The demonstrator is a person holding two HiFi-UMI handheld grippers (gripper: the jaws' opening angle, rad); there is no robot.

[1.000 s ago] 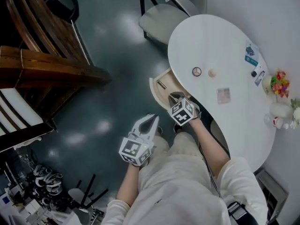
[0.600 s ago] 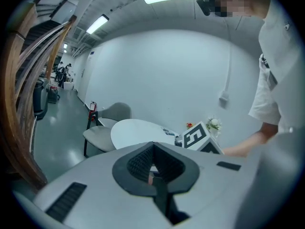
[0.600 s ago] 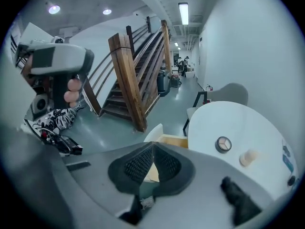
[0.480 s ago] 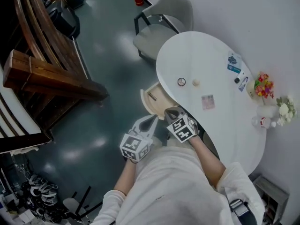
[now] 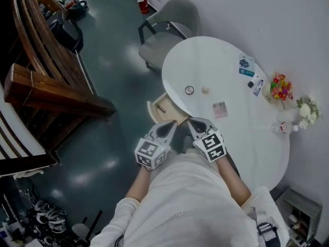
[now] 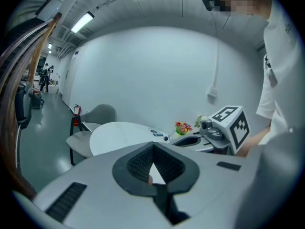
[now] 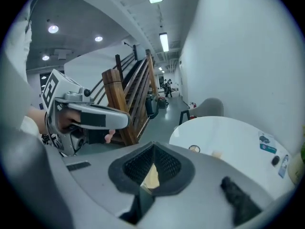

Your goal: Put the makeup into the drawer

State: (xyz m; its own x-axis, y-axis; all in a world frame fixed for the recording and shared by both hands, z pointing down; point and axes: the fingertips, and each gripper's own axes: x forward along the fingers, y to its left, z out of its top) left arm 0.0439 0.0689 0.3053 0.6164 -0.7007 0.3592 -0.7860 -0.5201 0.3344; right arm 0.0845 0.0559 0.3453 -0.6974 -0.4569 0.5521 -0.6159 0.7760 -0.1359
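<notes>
Left tool [image 5: 167, 126] and right tool [image 5: 195, 124] both closed, nothing held. Spread right tool first, then straddle the round compact [image 5: 189, 90] squarely.

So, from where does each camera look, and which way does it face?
Head view: on the person's head, facing steeply down at table, open drawer; shows torso, left gripper, right gripper.
Left gripper view: on that gripper, facing along shut jaws toward table and chair; right gripper shows.
Right gripper view: on that gripper, facing over table toward staircase; left gripper shows.
All share the table.
</notes>
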